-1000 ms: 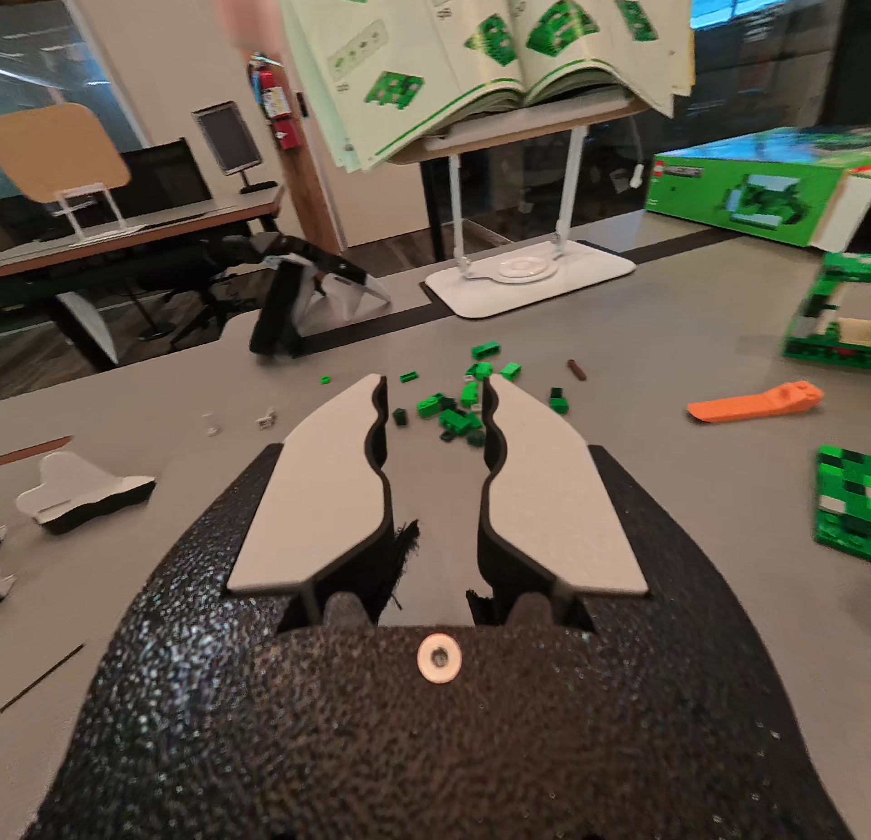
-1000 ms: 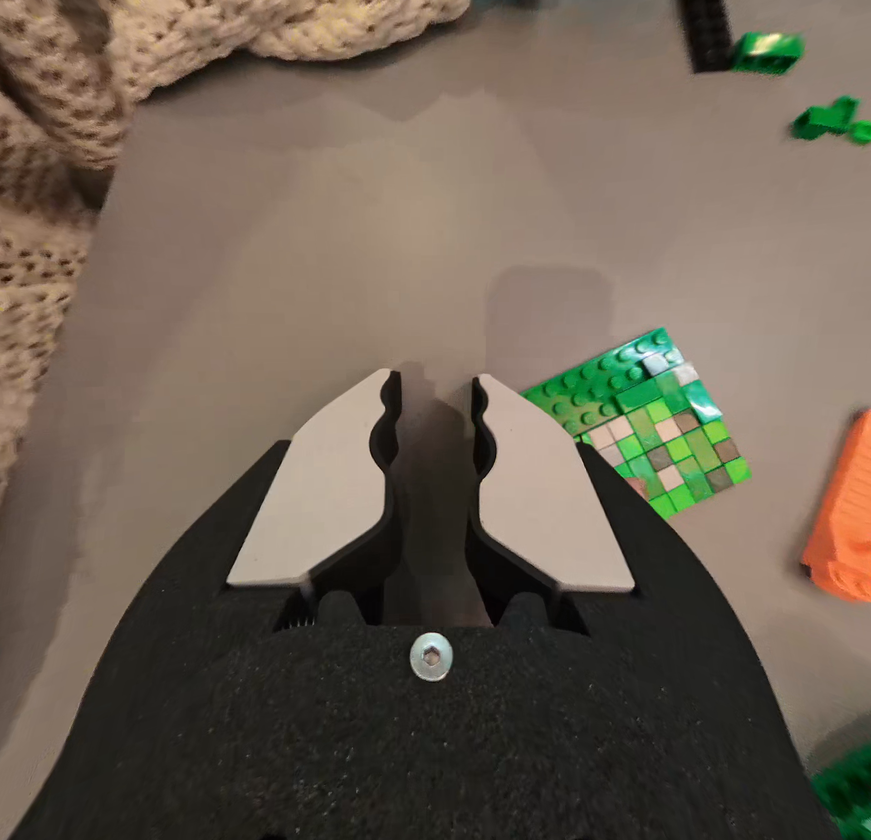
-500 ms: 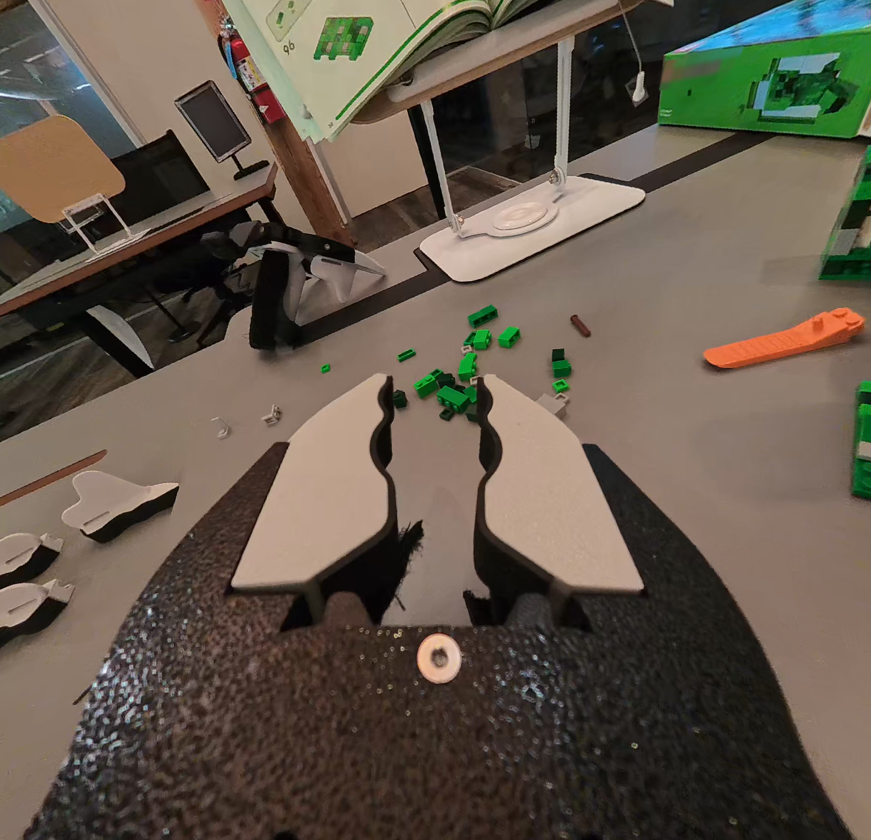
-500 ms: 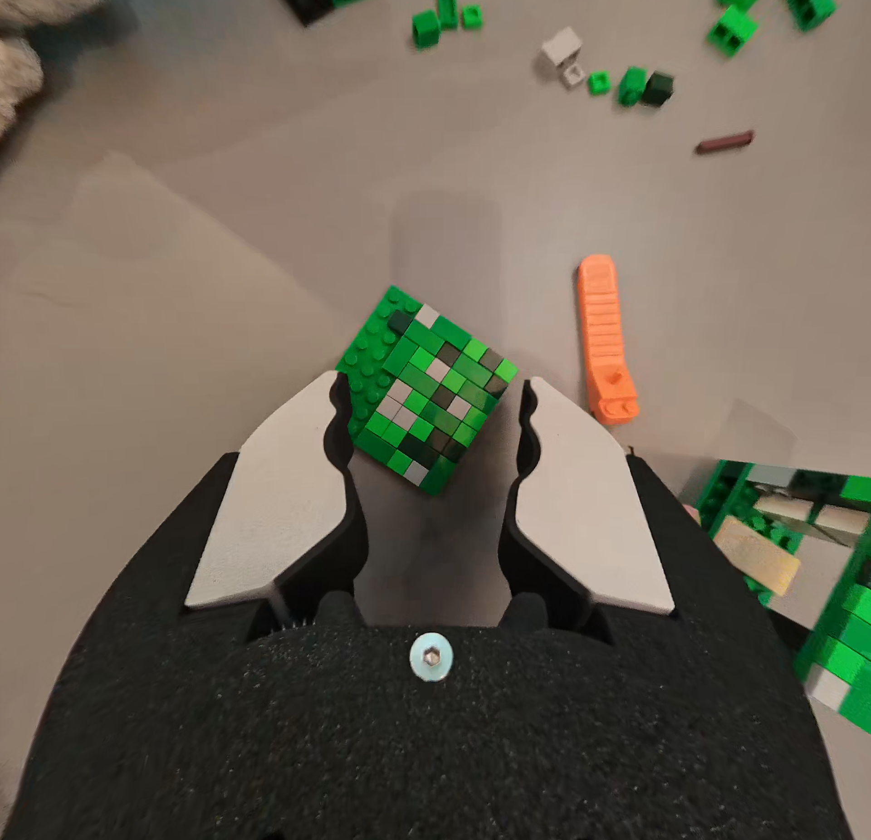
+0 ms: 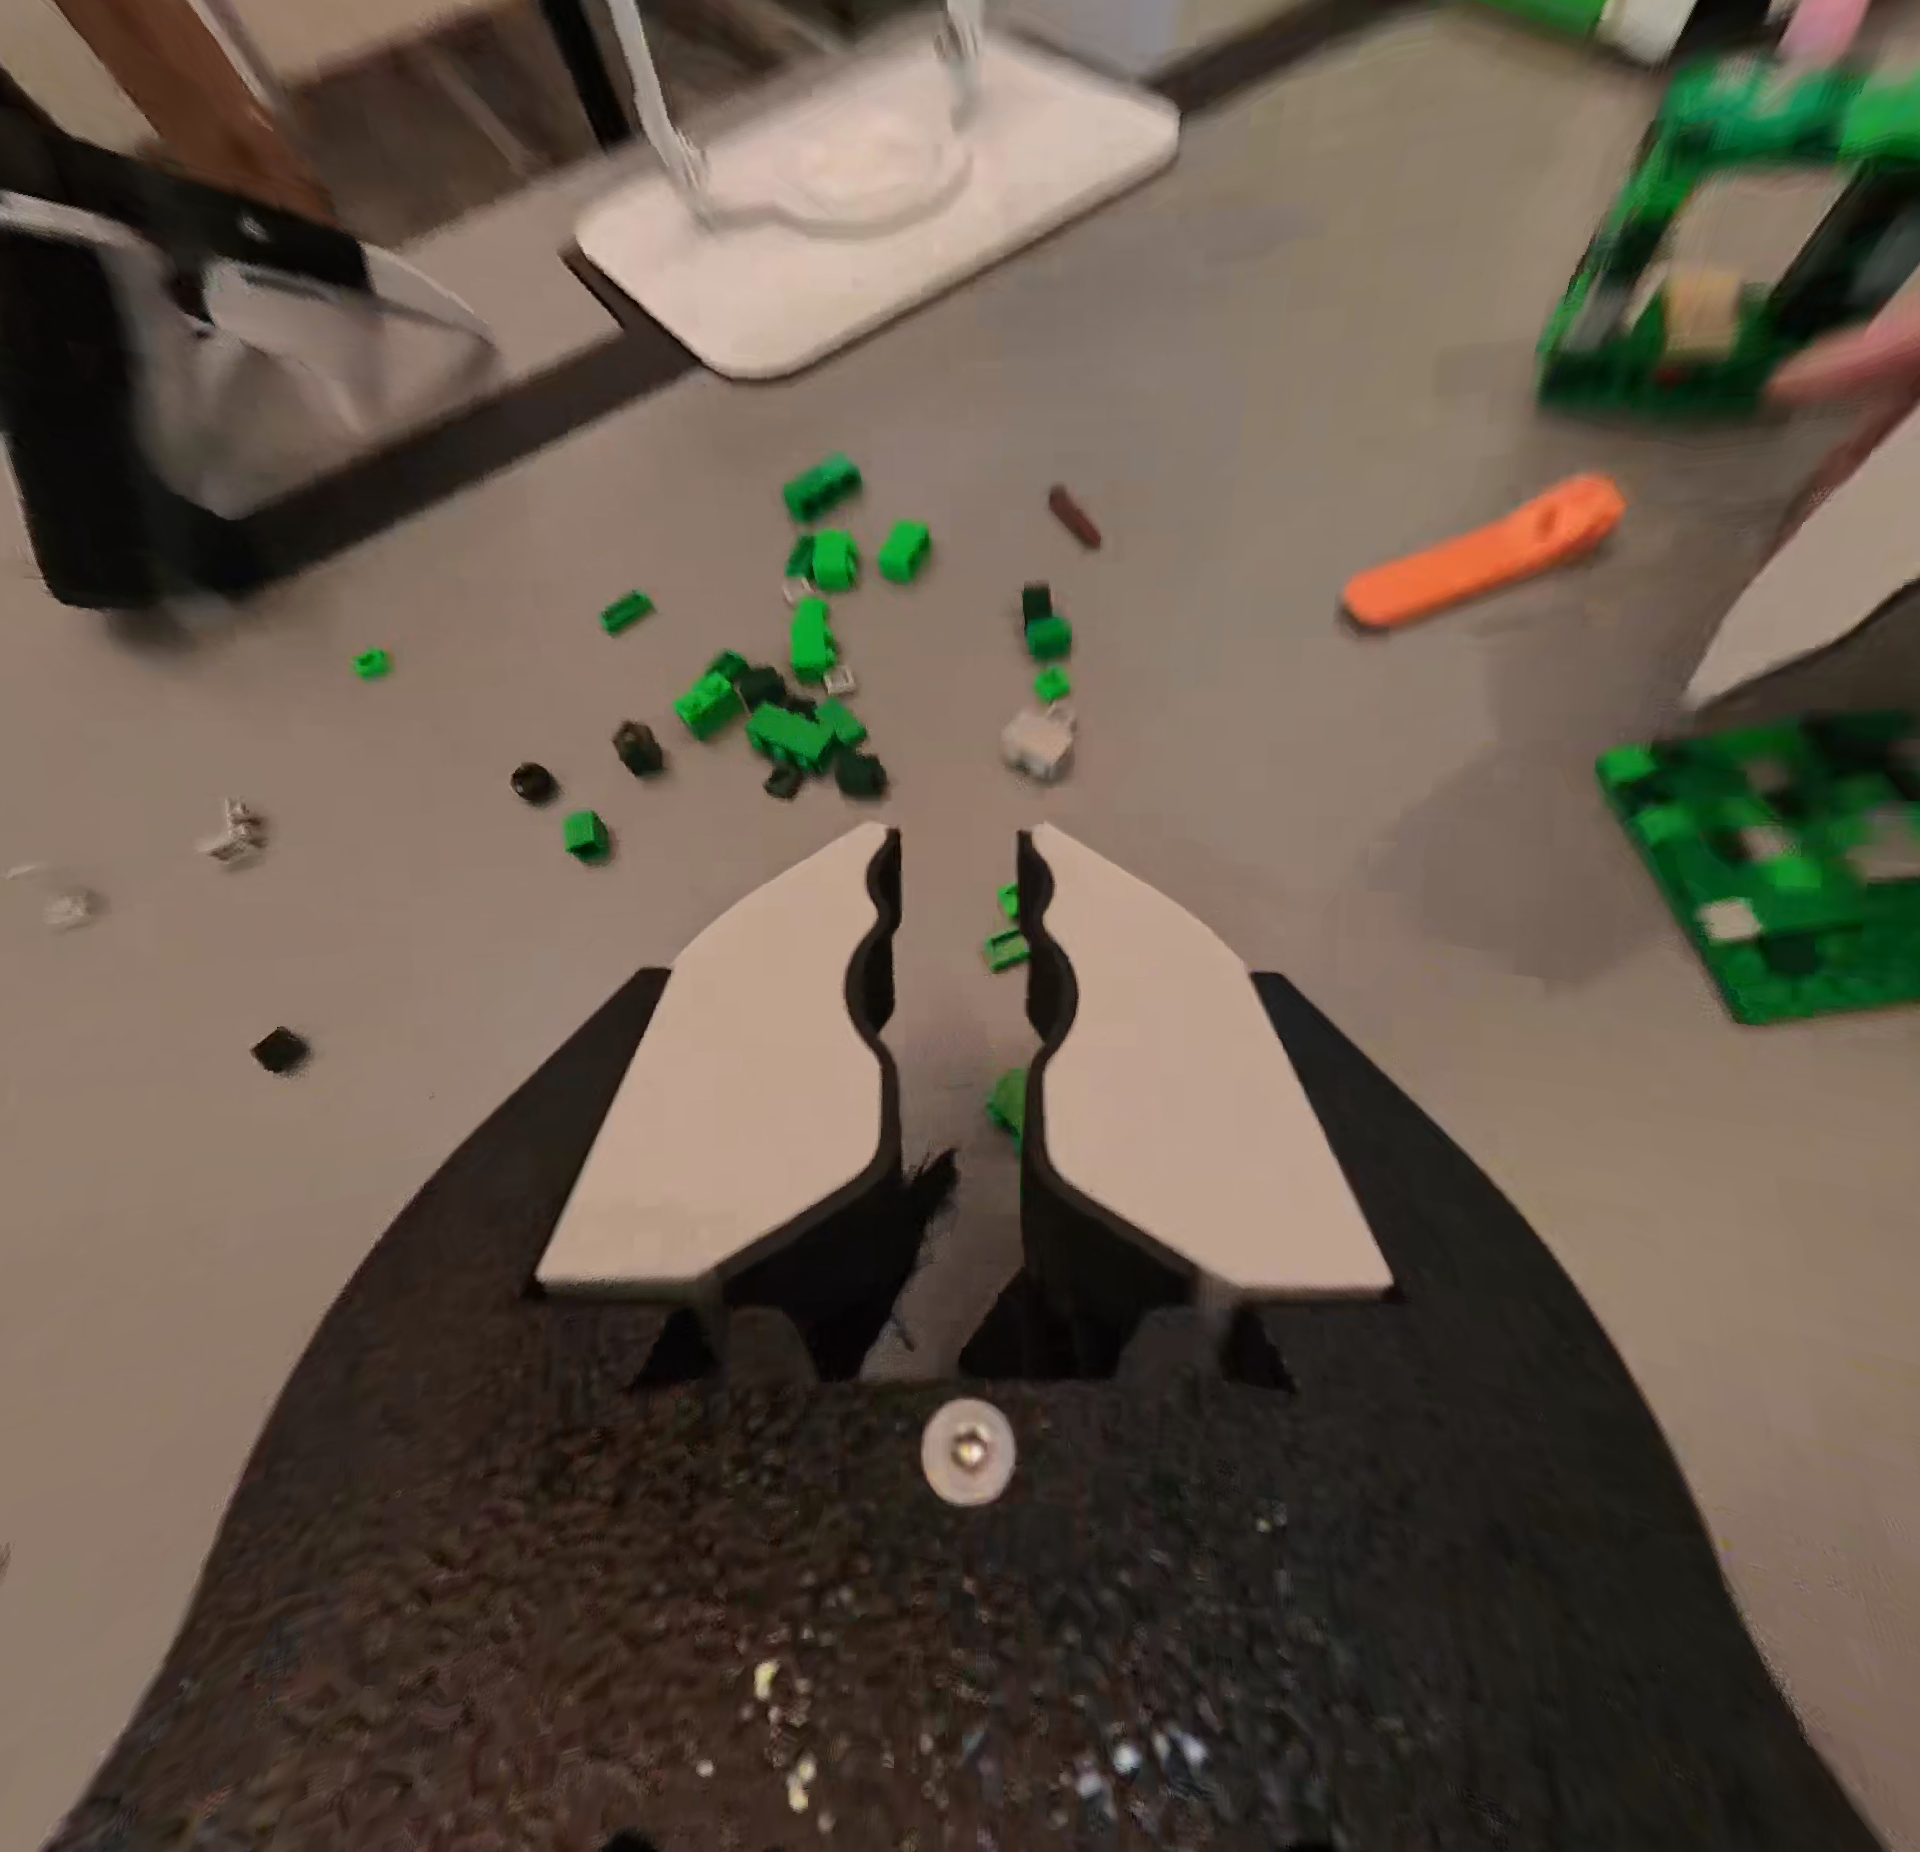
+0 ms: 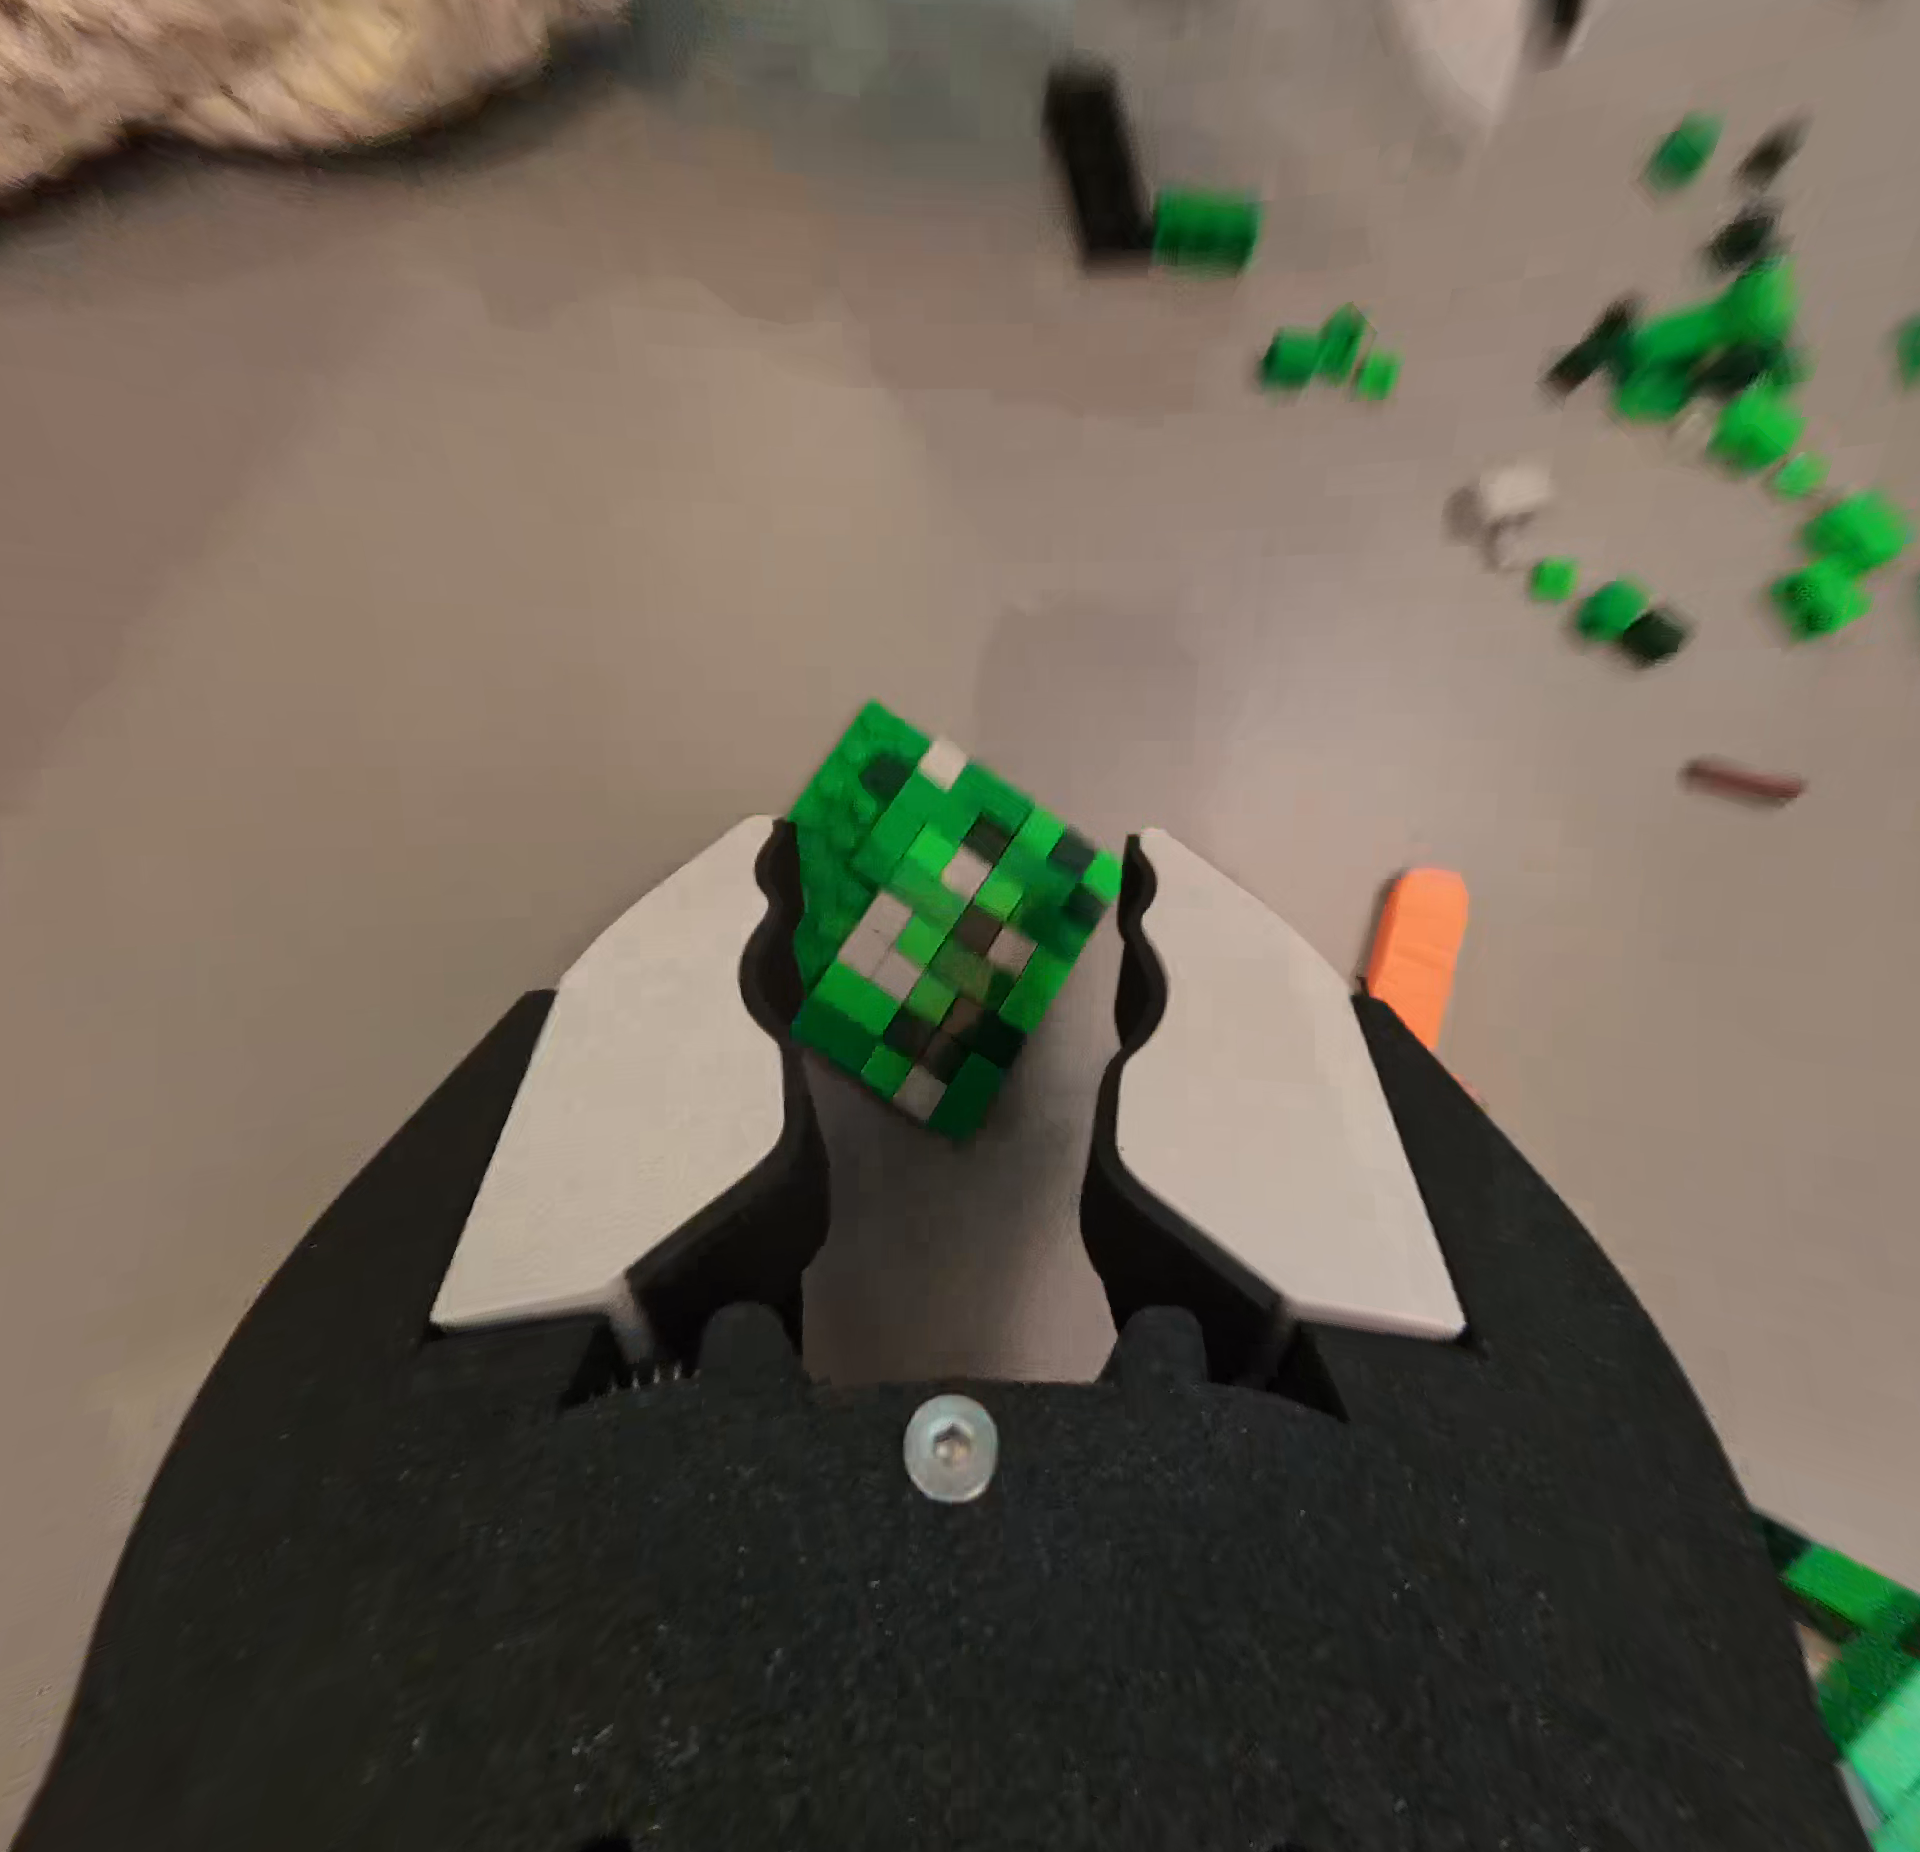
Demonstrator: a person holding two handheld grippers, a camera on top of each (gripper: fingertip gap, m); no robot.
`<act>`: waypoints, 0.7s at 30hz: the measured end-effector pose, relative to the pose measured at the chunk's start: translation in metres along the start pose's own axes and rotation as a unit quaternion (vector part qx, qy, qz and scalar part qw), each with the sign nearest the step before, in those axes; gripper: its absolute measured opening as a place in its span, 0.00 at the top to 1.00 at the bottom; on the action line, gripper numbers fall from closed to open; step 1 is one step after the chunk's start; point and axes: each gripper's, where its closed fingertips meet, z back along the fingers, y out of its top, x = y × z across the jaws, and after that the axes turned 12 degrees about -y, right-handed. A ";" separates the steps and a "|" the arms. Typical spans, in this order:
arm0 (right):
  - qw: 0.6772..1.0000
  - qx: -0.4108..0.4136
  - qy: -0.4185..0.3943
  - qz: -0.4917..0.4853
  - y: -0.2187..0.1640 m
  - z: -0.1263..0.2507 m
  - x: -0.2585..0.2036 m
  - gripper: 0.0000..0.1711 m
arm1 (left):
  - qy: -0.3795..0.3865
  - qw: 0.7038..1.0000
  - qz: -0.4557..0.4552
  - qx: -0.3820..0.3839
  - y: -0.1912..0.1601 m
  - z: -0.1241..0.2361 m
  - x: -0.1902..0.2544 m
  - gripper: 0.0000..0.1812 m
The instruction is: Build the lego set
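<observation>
A green tiled lego plate [image 6: 935, 929] lies on the grey table between the fingers of my right gripper [image 6: 956, 841]. The jaws are open around it, the left finger [image 6: 644, 1054] close against its edge. The plate also shows in the left wrist view [image 5: 1787, 867], with a right gripper finger [image 5: 1818, 607] above it. My left gripper [image 5: 958, 836] is open with a narrow gap and empty, low over the table just short of a heap of loose green bricks [image 5: 800, 701]. A partly built green structure [image 5: 1704, 275] stands at the far right.
An orange brick separator [image 5: 1486, 566] [image 6: 1418, 940] lies right of the plate. A white book stand base [image 5: 883, 213] and a black gripper holder [image 5: 156, 348] stand at the back. A black long brick [image 6: 1096, 171], a brown bar [image 6: 1740, 784] and a knitted sleeve [image 6: 260, 46] are in view.
My right gripper swung over the tiled plate, opened, then narrowed around it. My left gripper tilted down and moved forward toward the loose bricks, its gap slightly narrower.
</observation>
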 end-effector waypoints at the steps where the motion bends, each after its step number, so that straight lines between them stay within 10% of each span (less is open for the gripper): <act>1: 0.998 0.054 -0.019 0.002 0.013 0.003 0.004 0.64 | 0.003 0.999 -0.018 -0.035 -0.005 -0.002 -0.004 0.90; 6: 0.939 0.295 -0.177 0.004 0.050 0.025 0.015 0.73 | -0.040 0.986 0.042 -0.155 -0.010 -0.017 -0.012 0.82; 17: 0.899 0.351 -0.257 0.041 0.058 0.042 0.017 0.82 | -0.045 0.905 0.192 -0.376 -0.039 -0.034 -0.010 0.85; 21: 0.901 0.355 -0.249 0.001 0.057 0.044 0.025 0.83 | -0.034 0.928 0.162 -0.334 -0.018 -0.046 -0.018 0.89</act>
